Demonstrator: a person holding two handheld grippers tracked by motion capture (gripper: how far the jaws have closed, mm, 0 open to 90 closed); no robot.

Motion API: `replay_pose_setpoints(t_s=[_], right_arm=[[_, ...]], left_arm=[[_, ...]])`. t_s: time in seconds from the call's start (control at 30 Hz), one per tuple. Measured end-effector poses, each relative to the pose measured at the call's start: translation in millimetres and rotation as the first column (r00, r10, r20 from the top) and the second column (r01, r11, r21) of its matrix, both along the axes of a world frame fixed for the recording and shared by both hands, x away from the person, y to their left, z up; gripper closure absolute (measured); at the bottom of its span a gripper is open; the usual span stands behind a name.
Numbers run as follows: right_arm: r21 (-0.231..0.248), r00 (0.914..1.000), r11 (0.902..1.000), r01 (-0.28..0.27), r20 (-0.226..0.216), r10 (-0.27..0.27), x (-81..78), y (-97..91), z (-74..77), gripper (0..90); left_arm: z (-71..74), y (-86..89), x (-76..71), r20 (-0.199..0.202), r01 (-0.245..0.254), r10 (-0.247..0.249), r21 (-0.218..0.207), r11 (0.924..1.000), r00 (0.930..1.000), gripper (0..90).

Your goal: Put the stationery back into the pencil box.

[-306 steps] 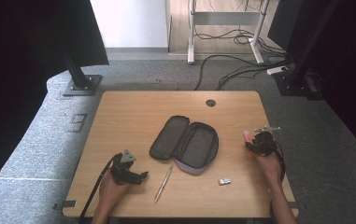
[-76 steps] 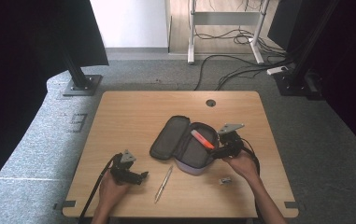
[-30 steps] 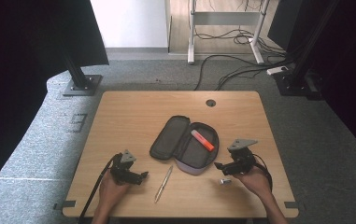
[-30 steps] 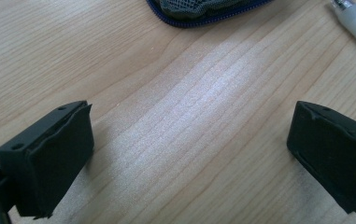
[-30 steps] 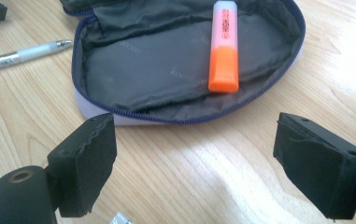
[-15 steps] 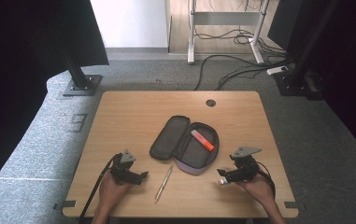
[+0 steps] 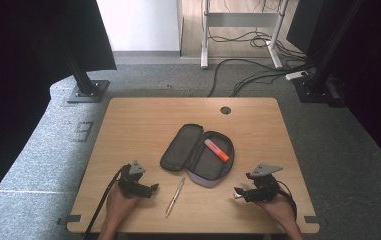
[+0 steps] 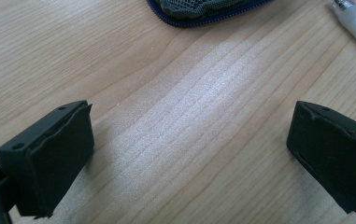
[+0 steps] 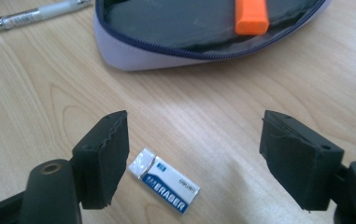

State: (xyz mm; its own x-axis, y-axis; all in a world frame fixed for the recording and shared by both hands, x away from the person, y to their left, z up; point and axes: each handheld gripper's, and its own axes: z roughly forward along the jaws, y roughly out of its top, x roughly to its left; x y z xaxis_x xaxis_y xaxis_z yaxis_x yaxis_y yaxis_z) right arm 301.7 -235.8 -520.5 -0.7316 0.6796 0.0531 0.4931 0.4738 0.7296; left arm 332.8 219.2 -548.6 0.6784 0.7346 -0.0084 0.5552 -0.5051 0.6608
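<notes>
White eraser in blue-lettered sleeve on wooden table, between closing, not yet touching jaws of right gripper, now lowered from pencil case; left gripper spread.

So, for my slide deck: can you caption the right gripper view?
Right gripper jaws closing in around a white eraser on the table, beside the open pencil case holding an orange highlighter.

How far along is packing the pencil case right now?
Done: the orange highlighter lies inside the open pencil case. In hand: the right gripper, jaws just closing, straddles the eraser without pinching it. Left: the eraser, and the pen beside the idle, open left gripper.
</notes>
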Motion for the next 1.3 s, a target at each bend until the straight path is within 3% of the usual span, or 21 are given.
replay_pose_setpoints(t_s=[0.57,0.77,1.2,1.3], right_arm=[[-0.016,0.9986,0.9987,-0.047,-0.026,0.047,-9.1,1.3,-15.9,39.8],[-0.046,0.9977,0.997,-0.062,-0.03,0.061,-8.3,4.8,-19.9,49.6],[-0.071,0.9993,0.9971,-0.028,-0.026,0.026,-4.5,4.0,-19.9,71.2],[-0.068,0.9992,0.9975,-0.021,-0.034,0.018,-4.0,3.5,-19.6,71.5]], left_arm=[[0.0,0.0,0.0,0.0,0.0,0.0,0.0,1.0,1.0,0.6],[0.0,0.0,0.0,0.0,0.0,0.0,0.0,1.0,1.0,0.6],[0.0,0.0,0.0,0.0,0.0,0.0,0.0,1.0,1.0,0.6],[0.0,0.0,0.0,0.0,0.0,0.0,0.0,1.0,1.0,0.6]])
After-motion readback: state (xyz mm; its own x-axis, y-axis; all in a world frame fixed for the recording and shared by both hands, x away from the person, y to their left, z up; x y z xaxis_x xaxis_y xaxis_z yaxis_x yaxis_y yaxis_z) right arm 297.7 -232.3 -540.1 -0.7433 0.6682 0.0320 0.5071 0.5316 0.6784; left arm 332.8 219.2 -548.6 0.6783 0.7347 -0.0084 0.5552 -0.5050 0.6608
